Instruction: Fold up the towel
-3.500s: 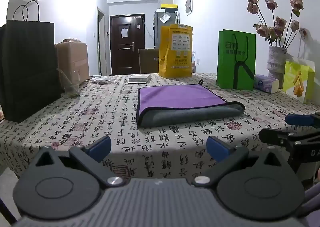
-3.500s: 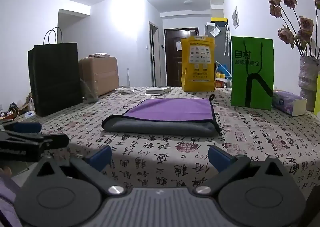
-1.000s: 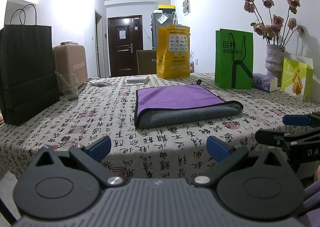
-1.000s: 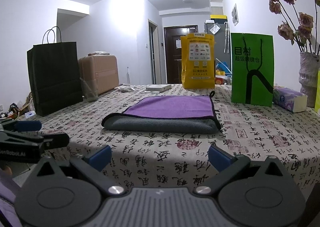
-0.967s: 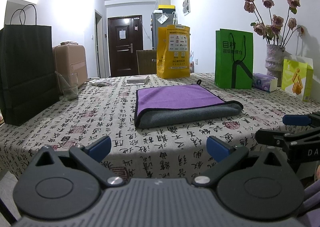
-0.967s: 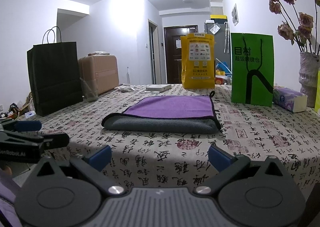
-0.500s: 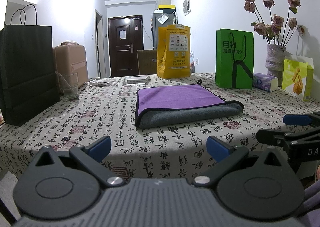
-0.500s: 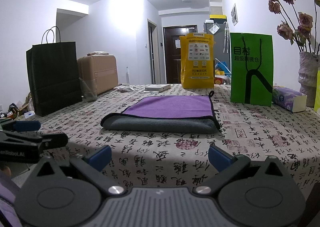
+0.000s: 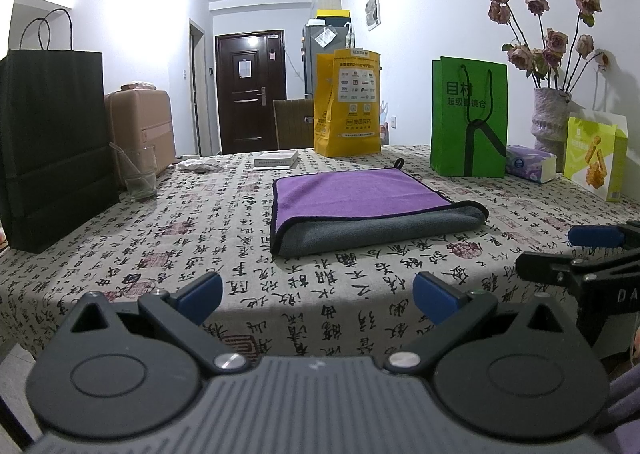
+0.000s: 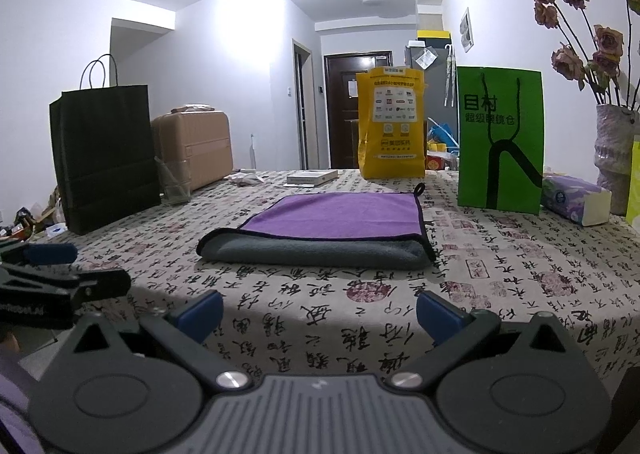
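Note:
A purple towel with a grey underside (image 9: 360, 202) lies folded on the patterned tablecloth (image 9: 224, 250), its rounded grey fold facing me. It also shows in the right wrist view (image 10: 332, 224). My left gripper (image 9: 318, 294) is open and empty, held back at the table's near edge, well short of the towel. My right gripper (image 10: 320, 312) is open and empty too, beside the left one. Each gripper shows at the edge of the other's view: the right gripper (image 9: 576, 254) and the left gripper (image 10: 60, 266).
A black paper bag (image 9: 52, 142) and a glass (image 9: 138, 174) stand at the left. A yellow bag (image 9: 347, 102), a green bag (image 9: 468, 118), a tissue pack (image 9: 530, 164), a vase of dried roses (image 9: 550, 122) and a white box (image 9: 276, 160) stand behind and right of the towel.
Both grippers have drifted slightly; the view is nearly the same. The towel has not moved and both grippers stay open.

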A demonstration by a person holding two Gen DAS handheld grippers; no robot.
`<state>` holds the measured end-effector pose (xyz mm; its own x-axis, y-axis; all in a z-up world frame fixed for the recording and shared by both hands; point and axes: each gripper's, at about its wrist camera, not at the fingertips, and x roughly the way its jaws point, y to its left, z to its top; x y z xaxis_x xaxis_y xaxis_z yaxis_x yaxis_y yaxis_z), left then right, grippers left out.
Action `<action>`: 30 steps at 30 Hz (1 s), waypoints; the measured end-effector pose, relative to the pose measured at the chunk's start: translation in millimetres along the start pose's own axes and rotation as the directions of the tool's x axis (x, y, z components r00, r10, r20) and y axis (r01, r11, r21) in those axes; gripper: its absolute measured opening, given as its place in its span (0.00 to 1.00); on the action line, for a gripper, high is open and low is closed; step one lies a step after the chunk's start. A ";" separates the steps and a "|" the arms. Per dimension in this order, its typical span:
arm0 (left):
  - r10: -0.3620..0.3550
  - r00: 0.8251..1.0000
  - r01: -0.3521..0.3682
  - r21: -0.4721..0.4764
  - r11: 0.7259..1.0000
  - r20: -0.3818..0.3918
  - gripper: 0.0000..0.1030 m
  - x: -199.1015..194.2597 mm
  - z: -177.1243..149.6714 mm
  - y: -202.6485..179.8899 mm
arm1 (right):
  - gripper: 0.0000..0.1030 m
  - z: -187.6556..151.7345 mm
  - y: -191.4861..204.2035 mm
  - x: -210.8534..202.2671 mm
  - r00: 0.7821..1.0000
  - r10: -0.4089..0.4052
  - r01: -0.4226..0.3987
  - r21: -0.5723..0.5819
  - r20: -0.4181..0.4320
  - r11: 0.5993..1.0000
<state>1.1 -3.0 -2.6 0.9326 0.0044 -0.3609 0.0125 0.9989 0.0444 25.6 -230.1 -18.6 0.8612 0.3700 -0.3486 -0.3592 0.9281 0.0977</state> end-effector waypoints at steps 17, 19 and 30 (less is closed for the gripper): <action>0.047 0.999 -0.048 -0.069 0.996 -0.022 1.00 69.5 30.3 22.2 | 1.00 27.5 -31.7 65.9 0.998 -0.058 0.058 0.026 -0.006 0.998; 0.042 0.998 -0.044 -0.071 0.996 -0.036 1.00 81.8 33.7 22.9 | 1.00 29.9 -35.2 74.7 0.998 -0.065 0.065 0.026 -0.014 0.998; 0.007 0.997 -0.011 -0.047 0.999 -0.079 0.93 152.0 44.6 28.1 | 0.78 40.1 -60.1 137.2 0.991 -0.074 0.075 -0.001 -0.112 0.997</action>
<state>159.3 23.6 -14.6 0.9013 0.0150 -0.4330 -0.0143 0.9999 0.0048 179.8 -233.4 -34.8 0.8399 0.2931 -0.4568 -0.2942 0.9531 0.0708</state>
